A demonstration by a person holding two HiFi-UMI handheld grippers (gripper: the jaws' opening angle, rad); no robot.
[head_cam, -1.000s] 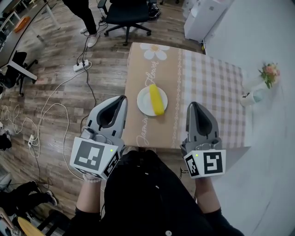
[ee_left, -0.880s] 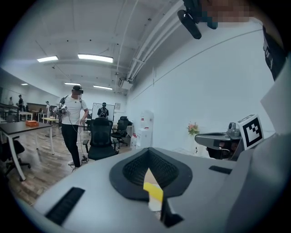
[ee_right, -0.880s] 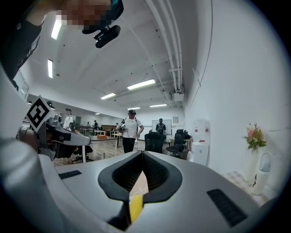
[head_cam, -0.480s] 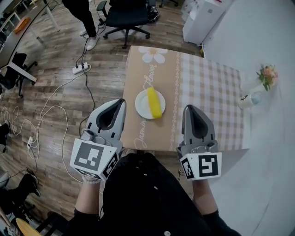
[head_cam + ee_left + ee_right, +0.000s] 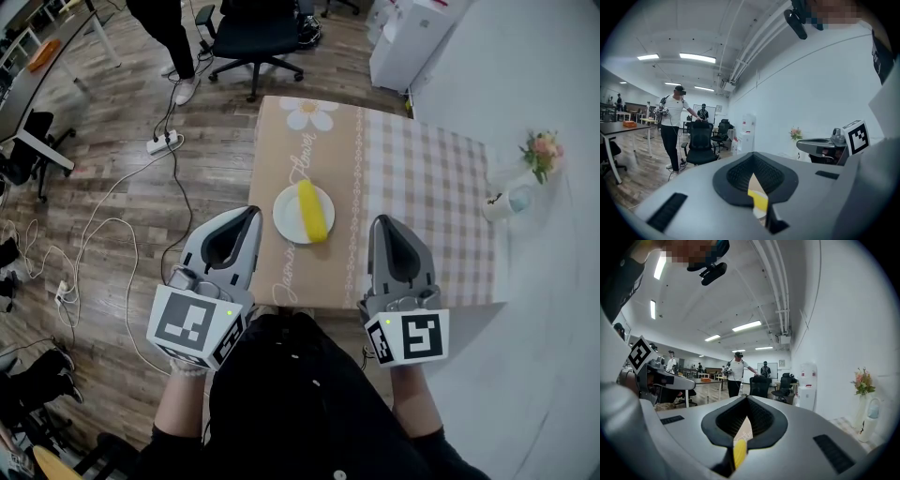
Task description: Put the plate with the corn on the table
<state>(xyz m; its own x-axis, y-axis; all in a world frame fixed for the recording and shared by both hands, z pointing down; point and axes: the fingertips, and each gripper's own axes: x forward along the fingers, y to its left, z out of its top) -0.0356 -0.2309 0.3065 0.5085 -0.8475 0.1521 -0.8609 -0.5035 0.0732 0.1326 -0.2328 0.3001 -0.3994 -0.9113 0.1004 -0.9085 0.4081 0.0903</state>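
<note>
White plate (image 5: 288,216) with the corn cob (image 5: 315,212) lay on the table (image 5: 422,187) ahead, between left gripper (image 5: 247,216) and right gripper (image 5: 382,223), both pressed together, empty; placing seemed done, only withdrawal remained.

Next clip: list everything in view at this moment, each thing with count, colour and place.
table: 1, tan and checked cloth, centre of the head view
plate: 1, white, on the table's left half
corn: 1, yellow, lying on the plate
vase: 1, pale, pink flowers, by the table's right edge
office chair: 1, black, beyond the table
power strip: 1, white, floor at left
cables: several, white, floor at left
bystander: 1, dark trousers, beside the chair
left gripper: 1, grey, jaws shut, empty, left of the plate
right gripper: 1, grey, jaws shut, empty, right of the plate
</note>
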